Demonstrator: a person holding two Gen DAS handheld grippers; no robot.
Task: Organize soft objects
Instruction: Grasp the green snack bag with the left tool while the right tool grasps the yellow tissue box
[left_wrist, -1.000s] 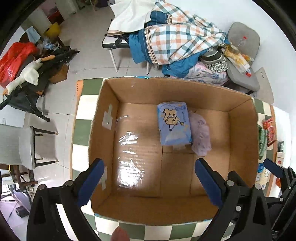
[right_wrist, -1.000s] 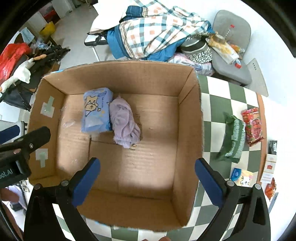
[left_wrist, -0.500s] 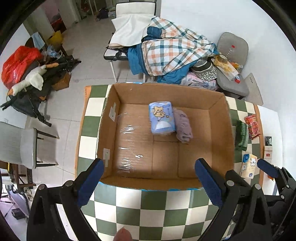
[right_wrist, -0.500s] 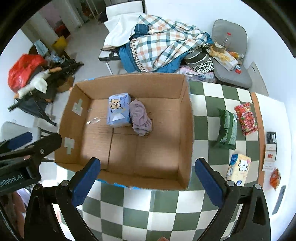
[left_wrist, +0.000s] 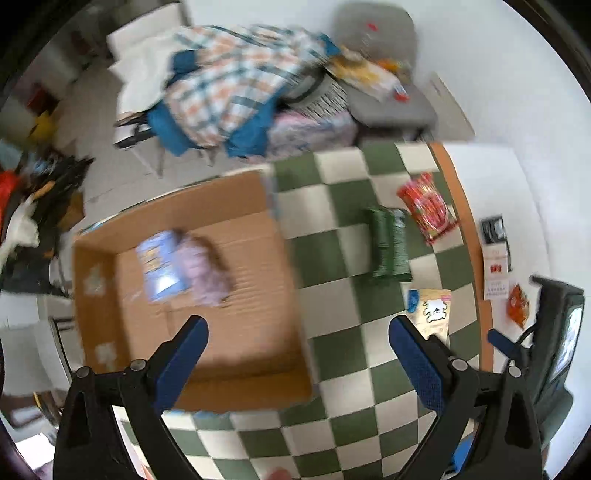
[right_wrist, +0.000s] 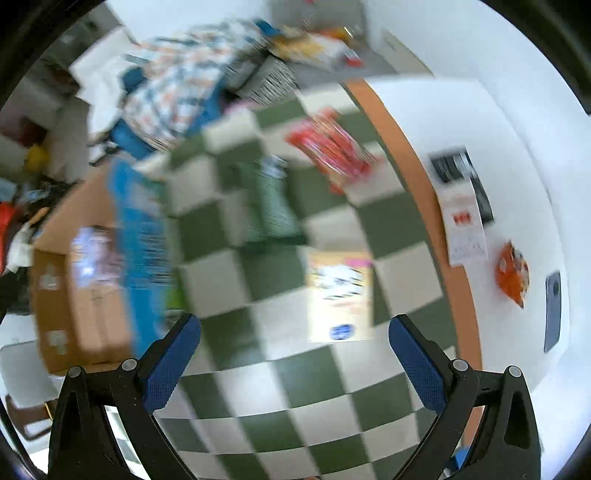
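Shift: both views have swung right, off the brown cardboard box (left_wrist: 192, 295) toward the green-and-white checkered tabletop (right_wrist: 280, 373).
Left gripper (left_wrist: 297, 354): jaws wide, empty.
Right gripper (right_wrist: 293, 352): jaws wide, empty, above the cream pouch (right_wrist: 340, 295).

Lived-in home room, checkered tablecloth (left_wrist: 343, 373), laundry-heaped chair (left_wrist: 229, 92), cluttered floor (left_wrist: 92, 122)

A plaid blanket (left_wrist: 236, 85) is heaped on a white chair (left_wrist: 147, 74) at the far side, with a grey chair (left_wrist: 388, 74) to its right. A dark phone (right_wrist: 553, 310) lies on the white surface at right.
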